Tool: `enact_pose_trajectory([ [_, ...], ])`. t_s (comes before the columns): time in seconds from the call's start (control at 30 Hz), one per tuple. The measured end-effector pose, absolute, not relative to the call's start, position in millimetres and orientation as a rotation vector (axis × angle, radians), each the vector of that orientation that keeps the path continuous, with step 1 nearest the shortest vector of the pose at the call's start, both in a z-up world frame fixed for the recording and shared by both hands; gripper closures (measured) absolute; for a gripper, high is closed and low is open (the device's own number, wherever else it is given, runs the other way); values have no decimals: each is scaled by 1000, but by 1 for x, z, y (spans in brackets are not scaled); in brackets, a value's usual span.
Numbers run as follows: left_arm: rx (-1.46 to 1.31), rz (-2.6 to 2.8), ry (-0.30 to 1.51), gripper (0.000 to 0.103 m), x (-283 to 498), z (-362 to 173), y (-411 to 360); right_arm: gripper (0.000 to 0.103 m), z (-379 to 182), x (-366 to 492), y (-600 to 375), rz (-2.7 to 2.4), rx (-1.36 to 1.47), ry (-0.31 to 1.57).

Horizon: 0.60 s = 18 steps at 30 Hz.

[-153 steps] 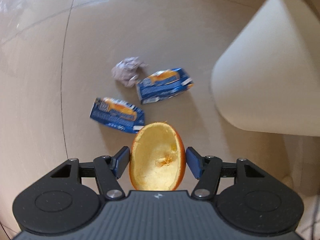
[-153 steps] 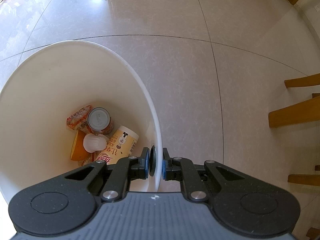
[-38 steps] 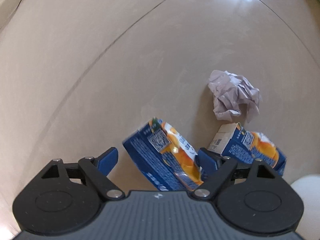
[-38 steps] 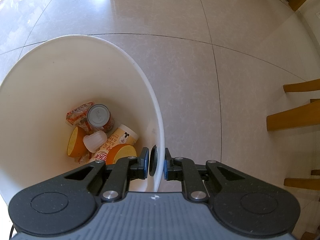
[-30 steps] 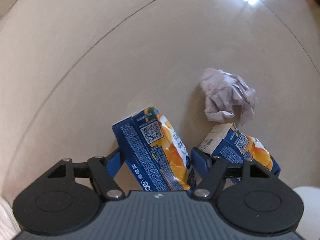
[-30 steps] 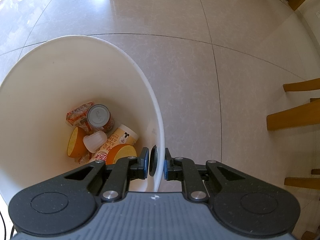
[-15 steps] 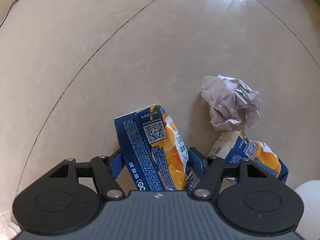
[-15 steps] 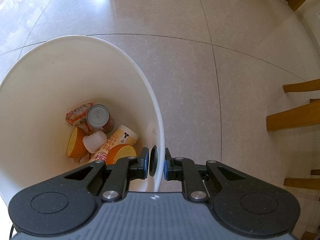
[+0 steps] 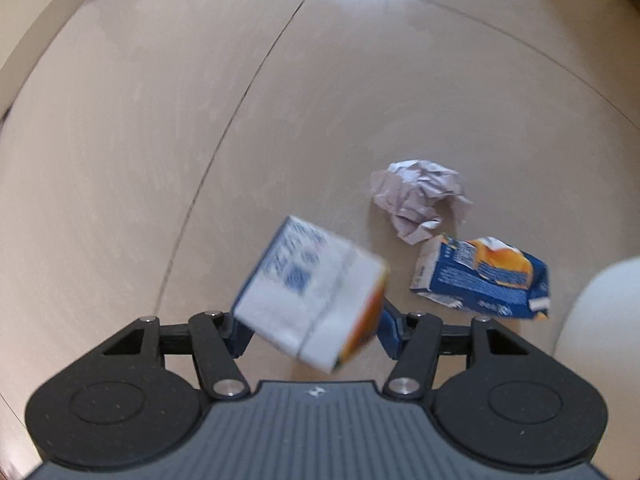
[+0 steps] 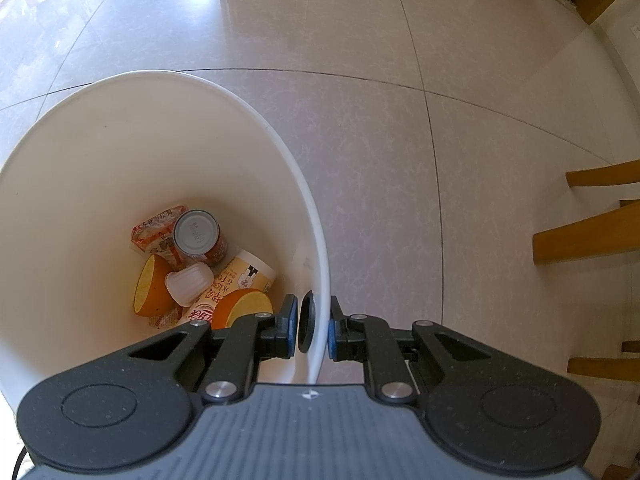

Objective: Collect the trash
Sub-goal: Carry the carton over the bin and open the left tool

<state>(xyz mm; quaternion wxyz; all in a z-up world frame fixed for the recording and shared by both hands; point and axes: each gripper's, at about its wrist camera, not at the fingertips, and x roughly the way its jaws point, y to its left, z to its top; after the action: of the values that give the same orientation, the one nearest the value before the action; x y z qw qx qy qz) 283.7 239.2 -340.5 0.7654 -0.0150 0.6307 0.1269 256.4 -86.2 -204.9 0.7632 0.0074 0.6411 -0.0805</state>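
My left gripper (image 9: 312, 326) is shut on a blue and orange juice carton (image 9: 308, 296), lifted off the floor and blurred, its pale end toward the camera. A second crushed juice carton (image 9: 482, 278) lies on the tiles to the right, with a crumpled paper ball (image 9: 420, 196) just beyond it. My right gripper (image 10: 312, 330) is shut on the rim of the white trash bin (image 10: 256, 120). Inside the bin lie a can (image 10: 198, 236), two orange peel halves (image 10: 148, 288), a paper cup (image 10: 236, 284) and a small white bottle (image 10: 188, 284).
The bin's white side (image 9: 600, 312) shows at the right edge of the left wrist view. Wooden chair legs (image 10: 592, 232) stand to the right of the bin. Beige floor tiles (image 9: 160, 120) spread out to the left and ahead.
The left gripper has lifted the carton off the floor and tipped it, so its pale end now faces the camera. The right gripper and the bin have not moved.
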Motion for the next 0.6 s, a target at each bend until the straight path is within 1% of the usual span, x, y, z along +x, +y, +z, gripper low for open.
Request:
enact_pose_trajectory([
  [0.27, 70, 149, 1356, 45, 275, -289, 232, 85, -205, 257, -87, -175, 22, 1397],
  [0.43, 143, 26, 1330, 45, 265, -233, 208, 85, -205, 258, -86, -175, 14, 1397],
  [0.6, 214, -140, 1265, 45, 257, -159, 165, 86, -205, 257, -86, -174, 18, 1396],
])
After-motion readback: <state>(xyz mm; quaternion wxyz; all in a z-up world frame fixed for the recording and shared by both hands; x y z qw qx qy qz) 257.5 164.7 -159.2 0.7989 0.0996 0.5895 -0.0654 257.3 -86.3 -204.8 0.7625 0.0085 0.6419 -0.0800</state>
